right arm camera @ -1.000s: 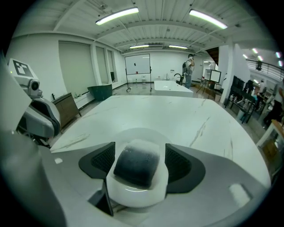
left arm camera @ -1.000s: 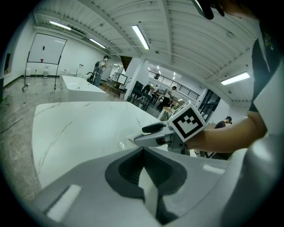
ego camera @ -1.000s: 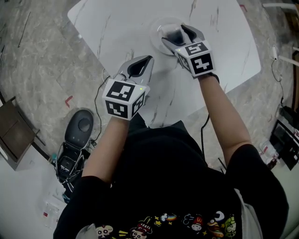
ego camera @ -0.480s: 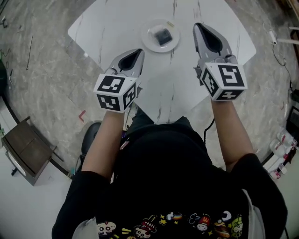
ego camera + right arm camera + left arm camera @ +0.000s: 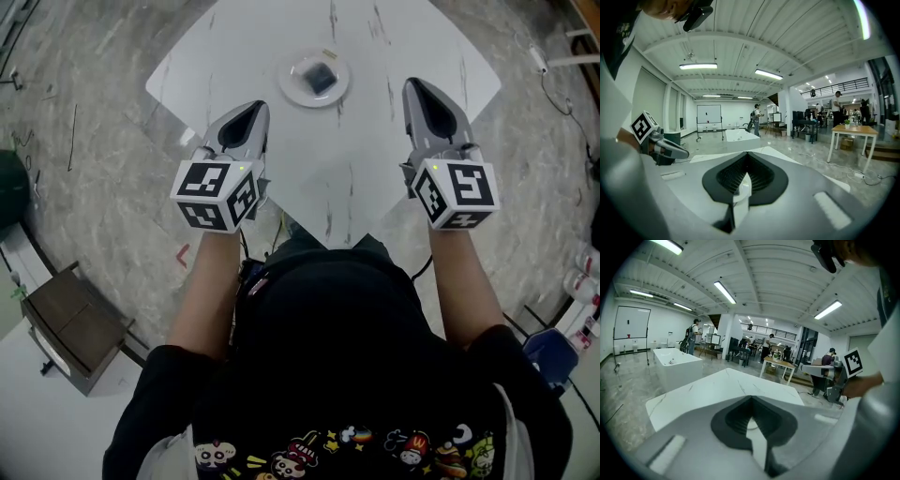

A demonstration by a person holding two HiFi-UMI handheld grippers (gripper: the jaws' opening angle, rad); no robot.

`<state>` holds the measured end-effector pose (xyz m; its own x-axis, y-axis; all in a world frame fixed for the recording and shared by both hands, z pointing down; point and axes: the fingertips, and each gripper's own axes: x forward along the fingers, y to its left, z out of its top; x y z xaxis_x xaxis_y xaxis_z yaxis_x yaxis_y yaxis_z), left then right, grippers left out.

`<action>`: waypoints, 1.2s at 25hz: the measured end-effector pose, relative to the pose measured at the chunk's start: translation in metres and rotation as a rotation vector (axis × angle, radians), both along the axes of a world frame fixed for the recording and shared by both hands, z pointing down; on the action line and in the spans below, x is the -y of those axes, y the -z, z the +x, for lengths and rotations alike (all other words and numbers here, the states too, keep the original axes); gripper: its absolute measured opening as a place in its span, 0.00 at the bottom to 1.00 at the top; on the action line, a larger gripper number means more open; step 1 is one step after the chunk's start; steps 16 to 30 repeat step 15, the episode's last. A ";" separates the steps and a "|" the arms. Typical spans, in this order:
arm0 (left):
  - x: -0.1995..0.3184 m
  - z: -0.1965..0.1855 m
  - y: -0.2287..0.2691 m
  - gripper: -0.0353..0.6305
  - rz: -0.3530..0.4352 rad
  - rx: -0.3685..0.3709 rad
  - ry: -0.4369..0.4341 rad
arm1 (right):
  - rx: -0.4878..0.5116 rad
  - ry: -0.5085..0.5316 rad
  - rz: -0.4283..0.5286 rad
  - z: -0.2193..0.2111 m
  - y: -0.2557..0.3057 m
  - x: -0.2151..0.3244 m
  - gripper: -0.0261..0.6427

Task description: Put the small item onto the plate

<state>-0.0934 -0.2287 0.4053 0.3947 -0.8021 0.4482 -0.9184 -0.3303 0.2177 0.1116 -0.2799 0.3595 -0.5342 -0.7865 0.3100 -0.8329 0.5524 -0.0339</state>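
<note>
The small dark squarish item (image 5: 322,77) lies on the round white plate (image 5: 292,86), ahead of and between both claws and apart from each. The left gripper (image 5: 254,106) and the right gripper (image 5: 414,85) both have their jaws closed and hold nothing.

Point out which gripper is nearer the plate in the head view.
The left gripper: its tip lies close to the plate's left rim, while the right gripper sits farther off to the plate's right.
</note>
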 end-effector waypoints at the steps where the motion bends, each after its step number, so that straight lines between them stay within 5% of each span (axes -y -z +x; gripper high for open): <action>1: -0.001 0.000 0.004 0.06 0.007 0.000 -0.004 | -0.001 -0.007 0.000 0.002 0.001 -0.004 0.08; 8: -0.010 0.003 0.027 0.06 0.087 0.017 -0.011 | -0.003 -0.053 0.017 0.012 0.011 -0.017 0.08; 30: -0.020 0.014 0.029 0.06 0.075 0.008 -0.030 | -0.004 -0.046 0.013 0.012 0.013 -0.025 0.08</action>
